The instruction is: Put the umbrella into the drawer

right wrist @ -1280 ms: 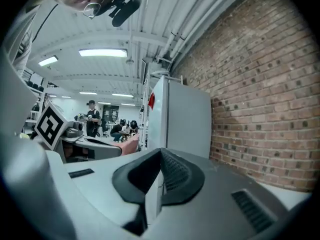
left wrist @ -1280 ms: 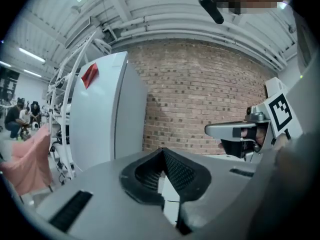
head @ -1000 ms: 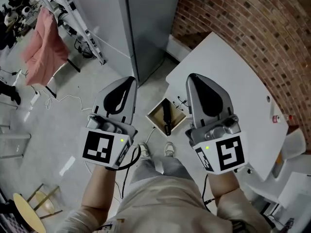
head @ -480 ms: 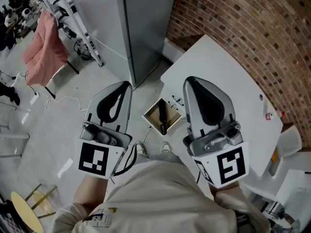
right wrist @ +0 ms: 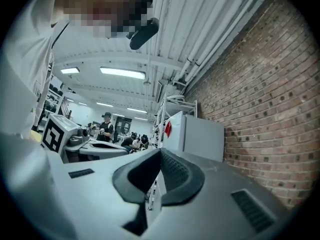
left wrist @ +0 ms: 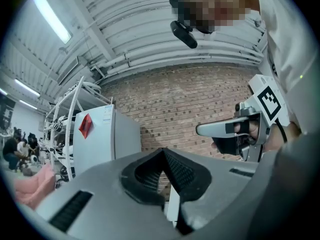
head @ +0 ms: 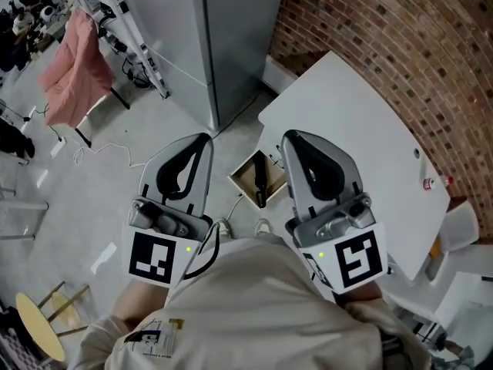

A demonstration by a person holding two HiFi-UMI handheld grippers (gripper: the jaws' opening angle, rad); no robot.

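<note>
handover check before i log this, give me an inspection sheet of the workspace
surface: white table top, bare apart from one small item near its edge
job's things: dark umbrella lies inside the open drawer
clutter: pink cloth hanging on a rack; yellow stool on the floor
grippers: left gripper and right gripper both empty, jaws together, held either side of the drawer in the head view
cables: white cable loose on the floor
surroundings: brick wall behind the table, grey cabinet beside it
</note>
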